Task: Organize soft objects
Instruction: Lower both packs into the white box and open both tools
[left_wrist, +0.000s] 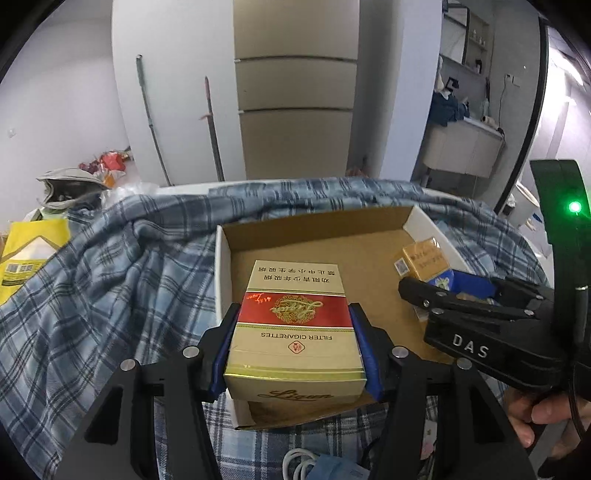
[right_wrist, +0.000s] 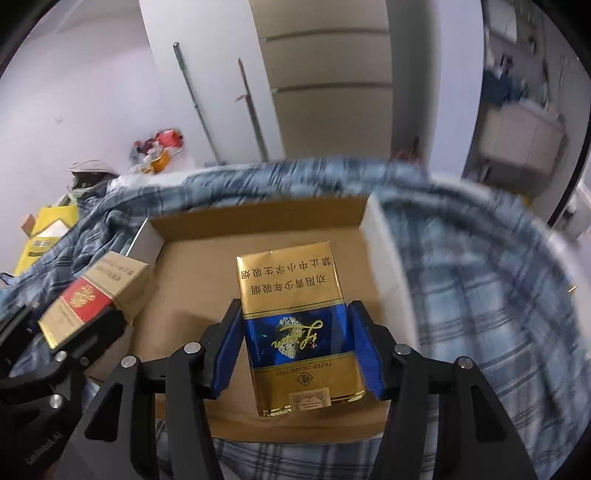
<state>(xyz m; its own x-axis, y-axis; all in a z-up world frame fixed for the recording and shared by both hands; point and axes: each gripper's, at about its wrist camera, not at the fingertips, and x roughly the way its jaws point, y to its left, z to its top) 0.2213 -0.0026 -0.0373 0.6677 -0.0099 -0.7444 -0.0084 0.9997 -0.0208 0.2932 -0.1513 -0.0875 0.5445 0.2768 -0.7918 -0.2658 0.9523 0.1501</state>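
My left gripper (left_wrist: 294, 325) is shut on a gold and red cigarette pack (left_wrist: 295, 314), held over the open cardboard box (left_wrist: 369, 254). My right gripper (right_wrist: 293, 332) is shut on a gold and blue cigarette pack (right_wrist: 299, 325), also above the box floor (right_wrist: 192, 266). In the left wrist view the right gripper (left_wrist: 443, 295) comes in from the right with the gold and blue pack (left_wrist: 424, 260) in it. In the right wrist view the gold and red pack (right_wrist: 92, 295) shows at the left in the left gripper's fingers (right_wrist: 88, 336).
The box lies on a blue plaid cloth (left_wrist: 110, 280) spread over a table. A yellow bag (left_wrist: 29, 254) sits at the far left. A white cable (left_wrist: 299, 461) lies near the front edge. A tall cabinet (left_wrist: 295, 110) and two poles stand behind.
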